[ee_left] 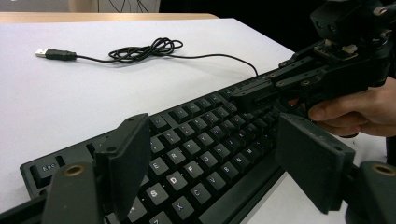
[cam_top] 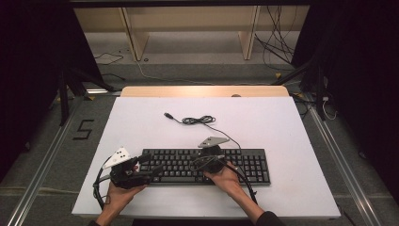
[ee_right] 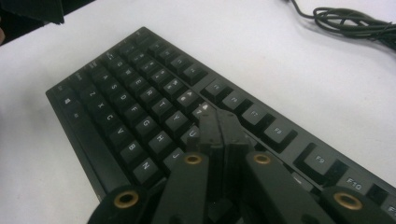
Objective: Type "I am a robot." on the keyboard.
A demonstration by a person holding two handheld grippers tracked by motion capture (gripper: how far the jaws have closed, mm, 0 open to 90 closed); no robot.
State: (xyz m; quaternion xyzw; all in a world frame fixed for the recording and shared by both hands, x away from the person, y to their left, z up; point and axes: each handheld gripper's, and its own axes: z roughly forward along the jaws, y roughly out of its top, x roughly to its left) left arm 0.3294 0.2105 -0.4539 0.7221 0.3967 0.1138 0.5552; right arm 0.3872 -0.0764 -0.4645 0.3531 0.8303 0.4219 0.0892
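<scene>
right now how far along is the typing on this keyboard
Done: both grippers have reached the black keyboard, whose USB cable lies unplugged on the white table. In hand: the right gripper, jaws shut, tips down among the keys near Y and U. The left gripper hovers open over the left keys. Left: I cannot tell which keys remain.
</scene>
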